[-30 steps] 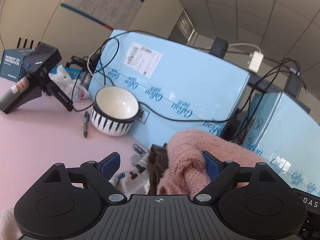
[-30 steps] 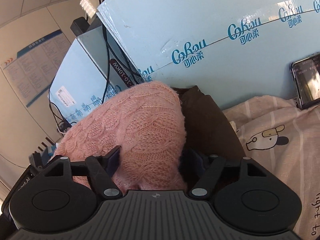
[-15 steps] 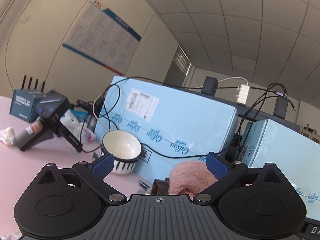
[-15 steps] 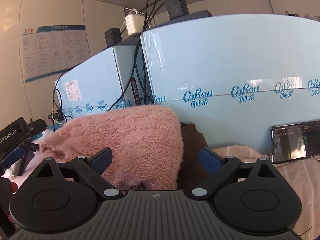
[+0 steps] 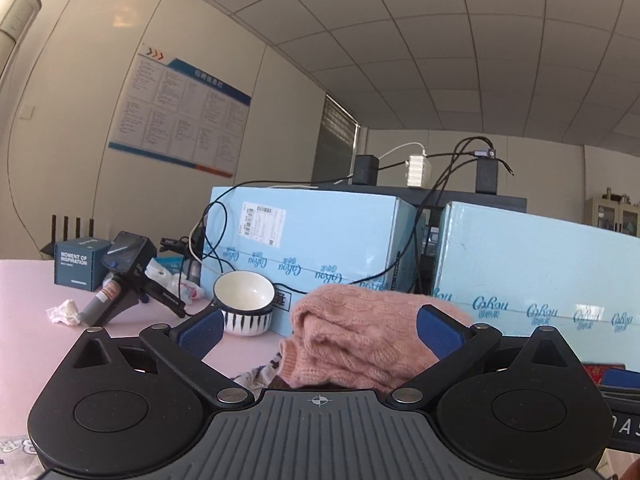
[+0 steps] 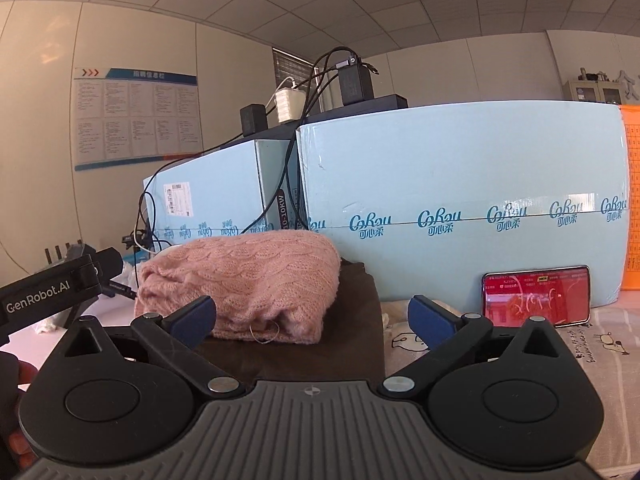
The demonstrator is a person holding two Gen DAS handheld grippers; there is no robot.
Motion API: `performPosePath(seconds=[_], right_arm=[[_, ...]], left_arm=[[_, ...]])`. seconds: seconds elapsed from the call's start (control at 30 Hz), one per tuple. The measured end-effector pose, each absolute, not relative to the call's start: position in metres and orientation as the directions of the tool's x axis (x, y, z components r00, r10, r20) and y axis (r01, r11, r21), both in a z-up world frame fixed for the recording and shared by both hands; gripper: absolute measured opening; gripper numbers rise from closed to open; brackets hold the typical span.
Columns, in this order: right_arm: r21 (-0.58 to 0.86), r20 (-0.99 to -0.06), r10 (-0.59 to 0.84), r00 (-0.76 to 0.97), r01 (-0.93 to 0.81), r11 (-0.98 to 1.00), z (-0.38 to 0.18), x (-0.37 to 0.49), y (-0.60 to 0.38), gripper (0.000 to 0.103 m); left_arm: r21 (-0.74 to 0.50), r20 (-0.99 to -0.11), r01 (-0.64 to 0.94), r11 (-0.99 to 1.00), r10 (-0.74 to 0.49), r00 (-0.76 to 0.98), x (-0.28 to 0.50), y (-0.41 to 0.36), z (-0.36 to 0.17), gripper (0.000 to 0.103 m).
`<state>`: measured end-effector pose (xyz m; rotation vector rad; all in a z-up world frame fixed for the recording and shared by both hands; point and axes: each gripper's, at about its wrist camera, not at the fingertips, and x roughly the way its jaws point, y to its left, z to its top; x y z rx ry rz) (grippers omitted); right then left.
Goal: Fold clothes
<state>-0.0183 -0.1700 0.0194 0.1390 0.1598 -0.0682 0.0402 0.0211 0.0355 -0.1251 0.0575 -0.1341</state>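
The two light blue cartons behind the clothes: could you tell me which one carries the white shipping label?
The left carton, beyond the pink knitted sweater, carries the label. The wider right carton shows only blue logos, with a phone propped against it.

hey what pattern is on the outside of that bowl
Black and white vertical stripes on the bowl, white inside; clearest in the left wrist view.

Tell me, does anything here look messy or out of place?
A crumpled white tissue lies loose on the pink table, and black cables dangle over the light blue cartons. The folded pink knitted sweater sits tidily on a folded dark brown garment.
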Motion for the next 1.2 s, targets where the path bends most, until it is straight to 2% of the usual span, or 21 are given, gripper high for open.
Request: performPosePath(seconds=[0.13, 0.37, 0.57, 1.2], right_arm=[[0.091, -0.168, -0.113, 0.979, 0.129, 0.987, 0.007, -0.023, -0.174, 0.103], [0.089, -0.181, -0.113, 0.977, 0.131, 0.987, -0.012, -0.021, -0.176, 0.103], [0.038, -0.188, -0.108, 0.976, 0.117, 0.992, -0.020, -0.020, -0.167, 0.103], [0.050, -0.220, -0.106, 0.970, 0.120, 0.992, -0.021, -0.015, -0.169, 0.103]], left_arm=[[-0.086, -0.070, 0.079, 0.993, -0.086, 0.994, 0.023, 0.009, 0.022, 0.103], [-0.007, -0.083, -0.018, 1.000, 0.018, 0.996, 0.020, -0.004, 0.005, 0.103], [-0.005, -0.082, -0.023, 1.000, 0.023, 0.996, 0.019, -0.005, 0.000, 0.103], [-0.004, -0.081, -0.054, 0.999, 0.054, 0.995, 0.016, -0.006, -0.001, 0.103]])
